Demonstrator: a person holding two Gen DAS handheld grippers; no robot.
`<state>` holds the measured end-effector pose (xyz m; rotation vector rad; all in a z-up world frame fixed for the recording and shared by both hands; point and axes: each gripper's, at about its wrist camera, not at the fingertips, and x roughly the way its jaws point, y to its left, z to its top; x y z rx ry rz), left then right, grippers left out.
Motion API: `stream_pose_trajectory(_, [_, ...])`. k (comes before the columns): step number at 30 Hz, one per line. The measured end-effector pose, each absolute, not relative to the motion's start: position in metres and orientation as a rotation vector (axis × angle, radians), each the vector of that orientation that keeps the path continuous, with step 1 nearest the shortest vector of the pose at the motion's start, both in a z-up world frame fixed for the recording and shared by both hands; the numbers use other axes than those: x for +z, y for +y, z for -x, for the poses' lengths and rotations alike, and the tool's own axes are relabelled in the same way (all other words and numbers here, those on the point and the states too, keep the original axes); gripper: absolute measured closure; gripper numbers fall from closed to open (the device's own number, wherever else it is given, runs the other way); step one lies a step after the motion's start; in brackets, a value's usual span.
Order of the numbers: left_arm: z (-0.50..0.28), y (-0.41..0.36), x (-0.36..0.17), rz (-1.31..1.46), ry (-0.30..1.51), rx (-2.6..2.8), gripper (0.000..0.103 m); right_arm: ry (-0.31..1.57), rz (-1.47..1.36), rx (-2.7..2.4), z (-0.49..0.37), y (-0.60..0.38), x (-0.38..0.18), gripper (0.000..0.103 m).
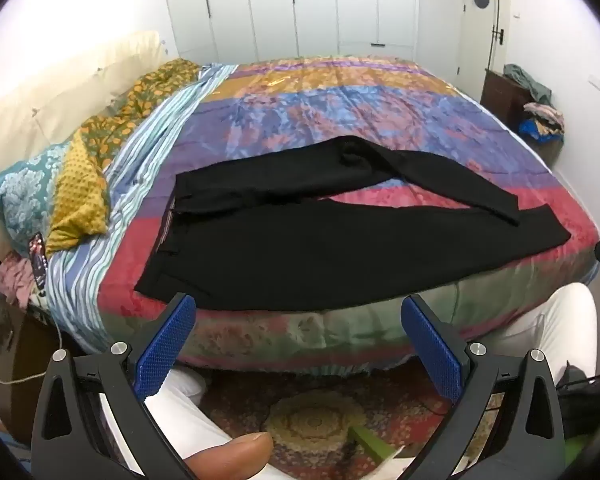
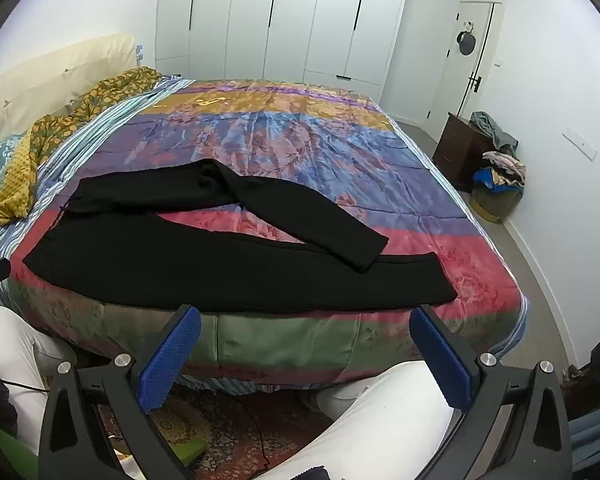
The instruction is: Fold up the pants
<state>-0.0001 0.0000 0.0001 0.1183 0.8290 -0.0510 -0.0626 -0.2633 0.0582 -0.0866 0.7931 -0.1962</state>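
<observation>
Left hand-held gripper [image 1: 298, 306]: released, jaws spread wide, nothing between the blue pads [image 1: 164, 346]; aimed down at the bed's near edge. Right hand-held gripper [image 2: 306, 316]: likewise released and empty, short of the bed. Black pants [image 2: 220, 276] lie flat on the multicoloured bedspread [image 2: 300, 140] near the front edge, waist to the left, one leg angled across the other. Person's white-trousered knees [image 2: 380, 408] below. White wardrobe [image 2: 284, 20] behind.
</observation>
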Motion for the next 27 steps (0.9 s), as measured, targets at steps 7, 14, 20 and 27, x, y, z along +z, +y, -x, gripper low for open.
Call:
stream_pose_trajectory(7, [0.010,0.001,-0.009,-0.112,0.826,-0.061,0.000,0.809,0.071,-0.226,0.060,-0.267,0.059,0.000])
stream_pose_trajectory(14, [-0.003,0.007,-0.012,-0.111,0.875,-0.054,0.000,0.820,0.061,-0.231,0.055,-0.270,0.058,0.000])
stream_pose_trajectory(20, [-0.008,0.004,-0.009,-0.106,0.882,-0.041,0.000,0.831,0.051,-0.234,0.051,-0.270,0.058,0.000])
stream_pose_trajectory(27, [-0.010,0.010,-0.010,-0.092,0.888,-0.011,0.000,0.832,0.042,-0.256,0.051,-0.273,0.058,0.000])
